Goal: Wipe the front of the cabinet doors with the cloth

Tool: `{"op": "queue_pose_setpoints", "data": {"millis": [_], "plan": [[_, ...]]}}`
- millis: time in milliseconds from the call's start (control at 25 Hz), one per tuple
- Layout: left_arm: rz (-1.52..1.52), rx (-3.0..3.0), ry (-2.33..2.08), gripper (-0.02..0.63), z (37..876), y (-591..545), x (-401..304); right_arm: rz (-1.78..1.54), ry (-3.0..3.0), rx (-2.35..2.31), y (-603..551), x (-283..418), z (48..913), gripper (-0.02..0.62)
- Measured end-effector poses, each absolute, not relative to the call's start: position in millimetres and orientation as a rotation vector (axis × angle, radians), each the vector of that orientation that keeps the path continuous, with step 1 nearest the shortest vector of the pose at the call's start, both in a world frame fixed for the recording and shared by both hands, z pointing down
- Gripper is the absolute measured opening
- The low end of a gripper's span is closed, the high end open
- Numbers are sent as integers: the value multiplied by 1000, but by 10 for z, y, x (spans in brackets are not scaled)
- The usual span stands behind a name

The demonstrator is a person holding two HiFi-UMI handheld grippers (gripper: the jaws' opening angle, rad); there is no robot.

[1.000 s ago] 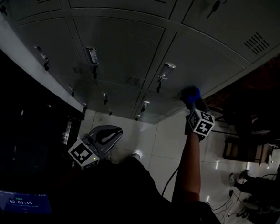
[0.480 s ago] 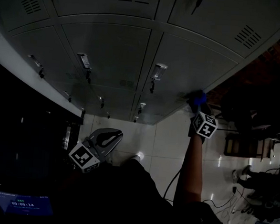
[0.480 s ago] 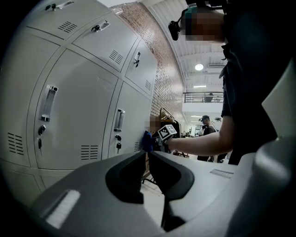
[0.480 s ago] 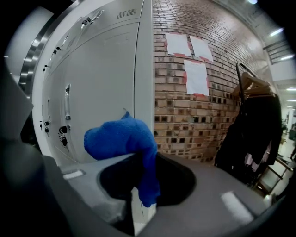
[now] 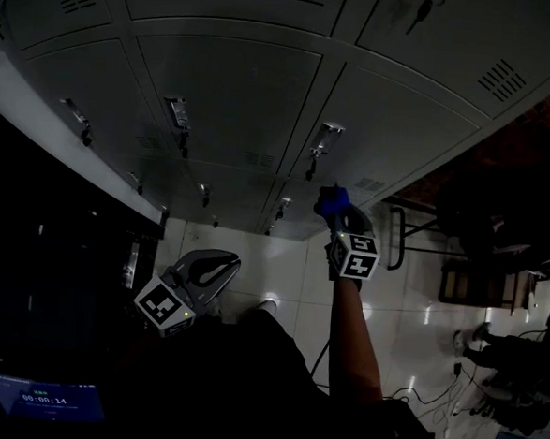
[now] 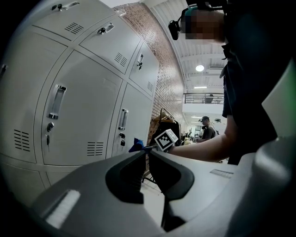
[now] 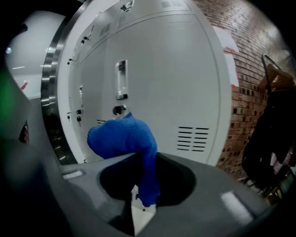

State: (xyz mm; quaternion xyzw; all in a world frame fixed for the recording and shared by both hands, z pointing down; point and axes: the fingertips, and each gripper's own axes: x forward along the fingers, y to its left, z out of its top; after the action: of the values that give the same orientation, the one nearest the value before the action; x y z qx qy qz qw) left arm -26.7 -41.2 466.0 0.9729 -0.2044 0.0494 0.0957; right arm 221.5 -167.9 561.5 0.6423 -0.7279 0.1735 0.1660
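Note:
Grey metal cabinet doors (image 5: 236, 99) with vertical handles and vent slots fill the top of the head view. My right gripper (image 5: 336, 213) is shut on a blue cloth (image 5: 332, 201), whose bunched end is at the lower part of a door beside a handle (image 5: 326, 139). In the right gripper view the cloth (image 7: 122, 136) bulges from the closed jaws in front of the door (image 7: 175, 69), just below its lock. My left gripper (image 5: 218, 261) hangs low away from the doors, shut and holding nothing. From the left gripper view, the cloth (image 6: 136, 145) shows small by the far door.
A brick wall (image 7: 259, 60) stands right of the cabinets, with a dark clothes rack (image 7: 273, 134) beside it. White tiled floor (image 5: 290, 271) lies below. A dark metal frame (image 5: 401, 237) and a bench (image 5: 477, 289) stand to the right. Another person (image 6: 206, 129) is far off.
My right gripper with the cloth has swept from the right edge of the lower right door leftward and down, to near the door's handle. The left gripper has stayed in place.

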Motion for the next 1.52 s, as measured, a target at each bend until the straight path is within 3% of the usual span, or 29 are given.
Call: {"op": "queue_pose_setpoints", "data": {"millis": [240, 440, 1000, 1520], "plan": [[121, 2871, -614, 12, 4591, -389, -362, 446, -2214, 1633, -1902, 1258, 5612, 74], [123, 2848, -675, 12, 4590, -383, -535, 415, -2216, 1615, -2197, 1127, 5592, 75], [139, 2826, -725, 12, 4639, -431, -527, 423, -2121, 1697, -2330, 1763, 5671, 75], [154, 2848, -621, 12, 4682, -396, 4, 487, -1894, 1919, -1989, 3263, 5781, 75]]}}
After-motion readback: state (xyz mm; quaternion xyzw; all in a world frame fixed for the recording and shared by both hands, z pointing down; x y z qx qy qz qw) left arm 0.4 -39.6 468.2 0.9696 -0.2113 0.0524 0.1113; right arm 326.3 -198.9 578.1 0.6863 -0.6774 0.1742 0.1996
